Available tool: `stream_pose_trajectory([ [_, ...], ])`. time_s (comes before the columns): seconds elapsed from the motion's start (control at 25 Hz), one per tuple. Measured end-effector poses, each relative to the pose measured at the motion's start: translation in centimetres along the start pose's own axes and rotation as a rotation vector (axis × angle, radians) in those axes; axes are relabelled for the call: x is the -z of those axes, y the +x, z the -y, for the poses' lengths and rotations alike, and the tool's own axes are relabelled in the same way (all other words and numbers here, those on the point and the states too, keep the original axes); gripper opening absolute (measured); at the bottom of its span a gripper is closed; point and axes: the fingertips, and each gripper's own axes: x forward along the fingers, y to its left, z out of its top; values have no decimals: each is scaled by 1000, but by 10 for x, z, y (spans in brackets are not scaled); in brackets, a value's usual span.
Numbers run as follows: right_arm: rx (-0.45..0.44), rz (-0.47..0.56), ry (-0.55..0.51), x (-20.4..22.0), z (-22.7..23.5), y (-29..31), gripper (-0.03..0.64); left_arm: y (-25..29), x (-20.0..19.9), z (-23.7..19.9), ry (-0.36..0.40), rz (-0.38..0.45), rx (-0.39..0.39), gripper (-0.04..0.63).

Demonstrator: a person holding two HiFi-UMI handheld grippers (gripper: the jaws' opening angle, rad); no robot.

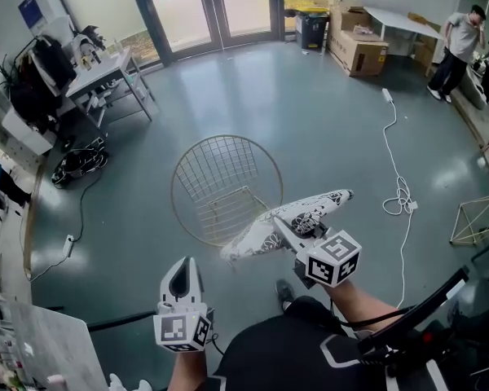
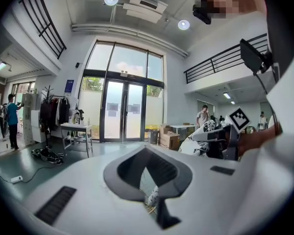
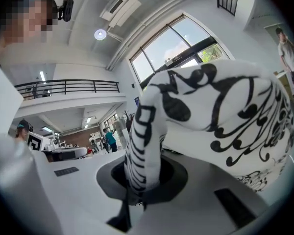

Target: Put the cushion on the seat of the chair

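- Grey-green glossy floor (image 1: 310,120) fills a tall, bright hall; the head view looks steeply down on it.
- Tall glass double doors with dark frames (image 1: 220,6) close the far wall, and daylight comes through them.
- White desk (image 1: 106,76) stands far left, with dark bags and coats piled at its end.
- Round wire-mesh chair with a pale metal frame (image 1: 216,177) stands mid-floor, in front of both grippers. Its seat has nothing lying flat on it.
- Brown cardboard boxes (image 1: 357,49) are stacked by the far wall, right of the doors. A person in a grey top (image 1: 460,43) stands further right.
- White cushion printed with black music notes (image 1: 257,236) is held up in the air and tilted, its far right end higher. Its lower left end overlaps the chair's front right rim in the head view. Whether it touches the wire cannot be told.
- Right gripper (image 1: 288,229), white with a marker cube, has its jaws closed tight on a pinched fold of the cushion. In the right gripper view the fabric bunches down into the dark throat between them.
- Left gripper (image 1: 182,267), also white with a marker cube, is low and left of the cushion, apart from it. Its jaws meet at the tips with nothing between them.
- Thin white cable (image 1: 399,186) snakes over the floor to the chair's right, well apart from it.
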Motion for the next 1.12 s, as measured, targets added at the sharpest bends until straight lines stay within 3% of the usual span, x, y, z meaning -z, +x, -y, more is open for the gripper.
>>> stream_pose_trajectory([
  [0.36, -59, -28, 4, -3, 46, 28, 20, 56, -1, 10, 11, -35, -34, 0],
  [0.72, -70, -120, 10, 26, 84, 57, 20, 90, 20, 3, -5, -89, -68, 0],
  [0.92, -37, -167, 10, 46, 98, 80, 20, 112, 27, -11, -25, -67, -8, 0],
  [1.12, 3, -245, 30, 78, 100, 88, 20, 127, 49, -30, -37, -119, 13, 0],
])
